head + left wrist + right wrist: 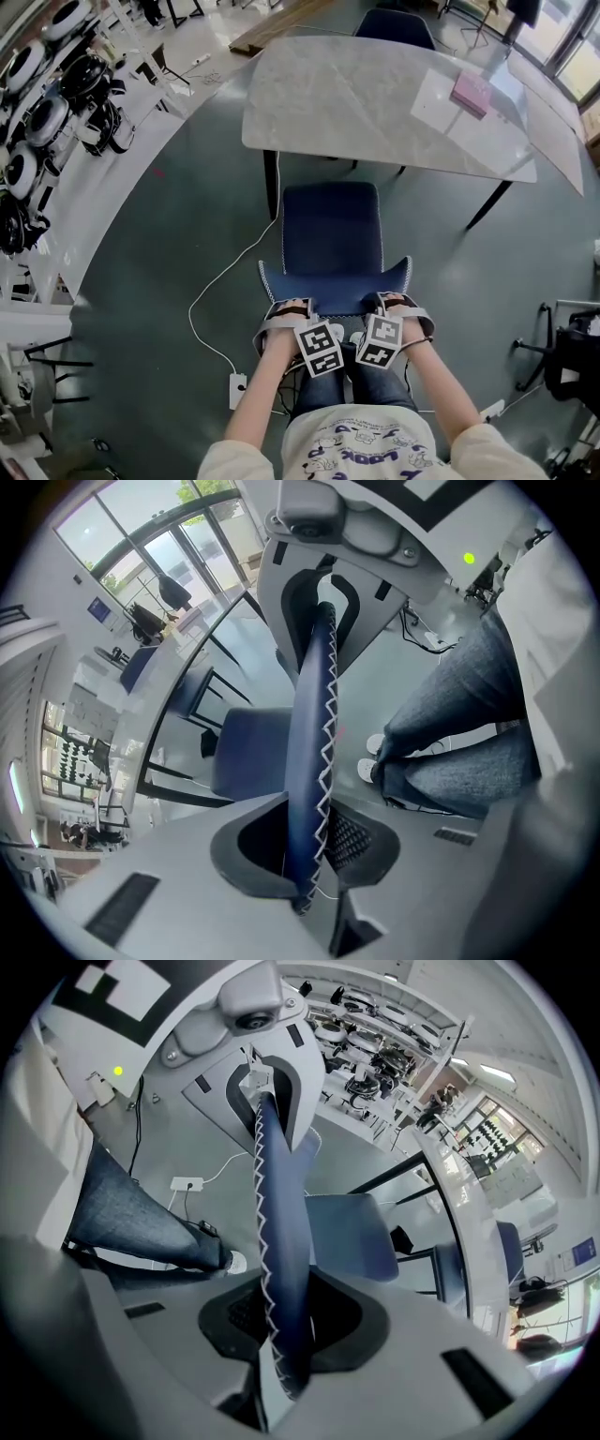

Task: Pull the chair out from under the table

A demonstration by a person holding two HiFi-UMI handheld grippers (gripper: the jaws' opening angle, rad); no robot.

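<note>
Two claws | left claw (292, 307) pinching chair backrest (335, 286) | right claw (396, 301) pinching same backrest | table (356, 103) ahead

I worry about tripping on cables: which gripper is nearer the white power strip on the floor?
Left. The left gripper clamps the chair backrest on the side toward the power strip; the right gripper clamps its other end.

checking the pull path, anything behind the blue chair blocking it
Nothing visible does. Left gripper and right gripper clamp the dark blue padded chair by its backrest; the white floor cable lies off to the side.
</note>
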